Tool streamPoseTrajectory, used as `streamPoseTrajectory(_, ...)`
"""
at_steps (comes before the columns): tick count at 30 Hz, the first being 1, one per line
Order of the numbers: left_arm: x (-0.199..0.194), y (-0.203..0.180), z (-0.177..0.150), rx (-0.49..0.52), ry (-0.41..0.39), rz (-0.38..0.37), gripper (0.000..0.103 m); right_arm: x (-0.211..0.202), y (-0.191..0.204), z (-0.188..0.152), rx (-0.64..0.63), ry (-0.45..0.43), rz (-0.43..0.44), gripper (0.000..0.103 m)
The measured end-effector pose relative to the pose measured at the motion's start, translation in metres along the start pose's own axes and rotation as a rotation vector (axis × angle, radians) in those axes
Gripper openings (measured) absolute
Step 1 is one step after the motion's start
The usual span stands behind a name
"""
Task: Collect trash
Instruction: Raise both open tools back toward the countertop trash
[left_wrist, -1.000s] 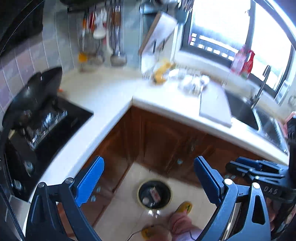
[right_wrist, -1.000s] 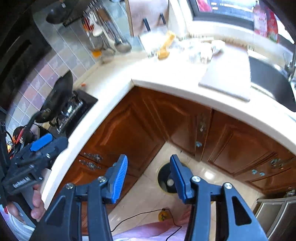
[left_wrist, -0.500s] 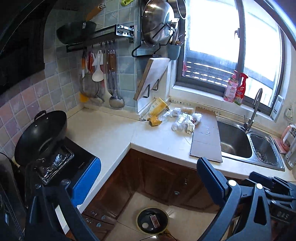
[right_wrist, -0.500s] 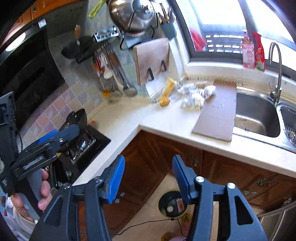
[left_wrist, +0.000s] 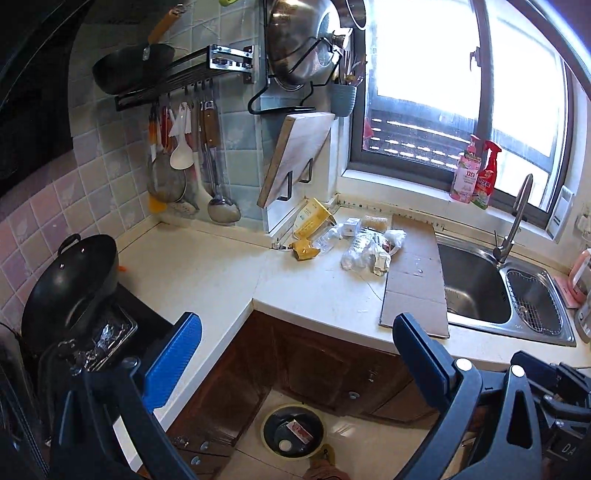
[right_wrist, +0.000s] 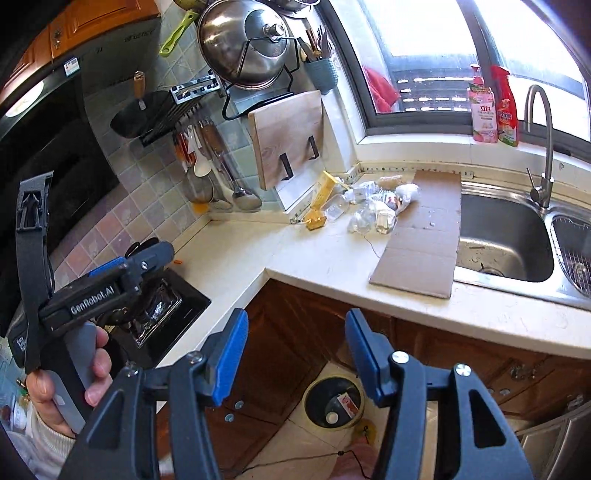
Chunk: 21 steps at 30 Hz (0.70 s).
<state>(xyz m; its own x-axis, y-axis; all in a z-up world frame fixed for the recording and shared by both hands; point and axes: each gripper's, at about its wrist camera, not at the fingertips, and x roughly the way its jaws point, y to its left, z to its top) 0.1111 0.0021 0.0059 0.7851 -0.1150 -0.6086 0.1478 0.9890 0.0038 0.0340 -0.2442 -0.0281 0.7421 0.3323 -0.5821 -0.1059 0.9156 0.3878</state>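
A pile of trash (left_wrist: 369, 247) (right_wrist: 373, 210), made of crumpled clear plastic, wrappers and small boxes, lies on the white counter in the corner under the window. A yellow packet (left_wrist: 310, 221) (right_wrist: 323, 192) lies to its left. A round bin (left_wrist: 293, 430) (right_wrist: 334, 402) with some scraps in it stands on the floor by the cabinets. My left gripper (left_wrist: 295, 325) is open wide and empty, held in front of the counter edge. My right gripper (right_wrist: 297, 321) is open about half as wide, empty, above the bin and short of the counter.
A flat cardboard sheet (left_wrist: 417, 280) (right_wrist: 424, 236) lies between the trash and the steel sink (left_wrist: 476, 284) (right_wrist: 502, 236). A black wok (left_wrist: 70, 280) sits on the hob at the left. A cutting board (right_wrist: 288, 136) leans on the wall. A hand (right_wrist: 66, 384) holds the left gripper.
Both grippers have risen and tilted up, so the views went from the cabinets and floor bin to the whole counter and window. The right jaws widened a little early on.
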Motion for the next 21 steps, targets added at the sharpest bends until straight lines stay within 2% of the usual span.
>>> streamPoseTrajectory(7, 0.040, -0.014, 0.030, 0.012, 0.015, 0.015, 0.102, 0.038, -0.004, 0.050, -0.044, -0.012, 0.041, 0.055)
streamPoseTrajectory(12, 0.086, -0.030, 0.061, 0.007, 0.028, 0.028, 0.102, 0.073, -0.020, 0.095, -0.089, 0.011, 0.047, 0.056)
streamPoseTrajectory(16, 0.138, -0.046, 0.083, 0.016, 0.080, 0.035, 0.102, 0.108, -0.050, 0.132, -0.089, 0.034, 0.018, 0.056)
streamPoseTrajectory(21, 0.204, -0.061, 0.103, 0.024, 0.145, 0.049, 0.102, 0.162, -0.101, 0.165, -0.014, 0.098, 0.003, 0.057)
